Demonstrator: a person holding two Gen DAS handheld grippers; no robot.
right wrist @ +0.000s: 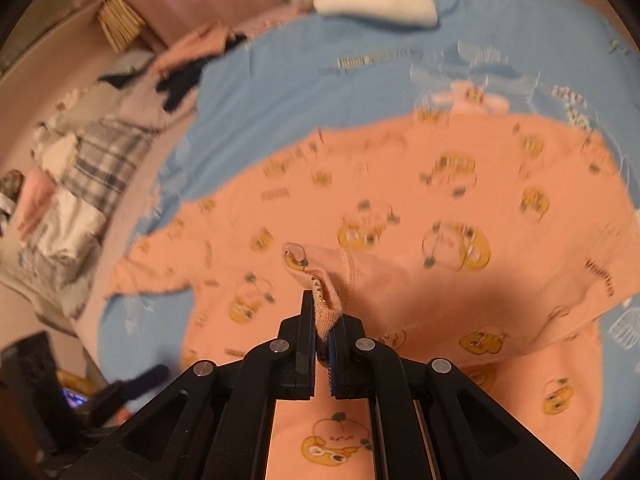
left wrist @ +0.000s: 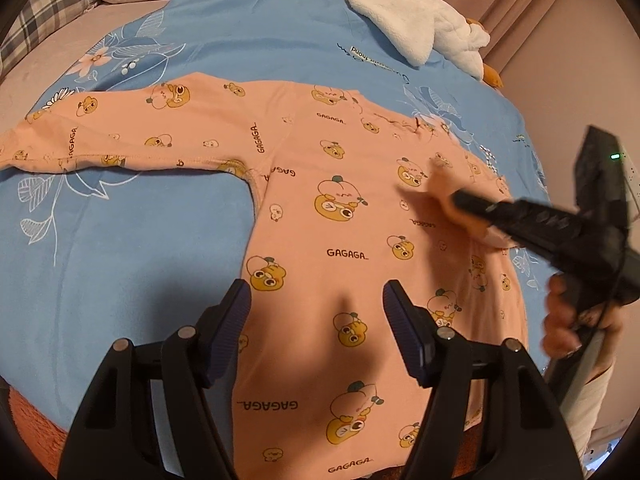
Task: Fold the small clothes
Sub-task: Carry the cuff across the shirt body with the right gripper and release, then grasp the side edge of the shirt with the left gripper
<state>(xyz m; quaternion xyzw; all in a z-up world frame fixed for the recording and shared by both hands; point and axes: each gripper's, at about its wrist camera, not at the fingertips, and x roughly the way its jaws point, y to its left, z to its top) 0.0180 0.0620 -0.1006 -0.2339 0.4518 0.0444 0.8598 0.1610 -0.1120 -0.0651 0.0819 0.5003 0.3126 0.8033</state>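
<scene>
Left gripper [left wrist: 316,312]: hovering over the lower body of the garment, its fingers [left wrist: 230,316] standing apart with nothing between them, only cloth lying beneath the gap.
Right gripper [right wrist: 320,344]: its fingers [right wrist: 306,340] pinching tight on a ribbed cuff [right wrist: 328,312]; in the left wrist view it is showing as a blurred black shape [left wrist: 520,216] coming in from the right with a person's hand [left wrist: 568,320] wrapped around its grip.
Cuff and sleeve: the pinched sleeve is trailing across the chest of the garment, lifted clear of the layer below; only the right wrist view is showing the cuff sharply.
Peach pyjama top [left wrist: 340,216]: lying flat on the bed, printed with cartoon figures and the word GAGAGA; in the left wrist view its other sleeve [left wrist: 100,132] is stretching straight out to the left.
Blue blanket [left wrist: 140,240]: spreading under the garment, carrying white floral outlines.
White fleece garment [left wrist: 404,20]: sitting at the far edge of the blanket, well apart from the top.
Orange plush item [left wrist: 492,76]: peeking out just beside the fleece, too small to identify.
Plaid pillow [left wrist: 52,12]: resting at the far left of the bed in the left wrist view.
Clothes pile [right wrist: 188,64]: pink and dark pieces heaped beyond the blanket, showing best in the right wrist view.
Woven basket [right wrist: 120,24]: standing by the far wall, appearing in the right wrist view only.
Blur: the right wrist view is smearing everything but its own fingers and cuff.
</scene>
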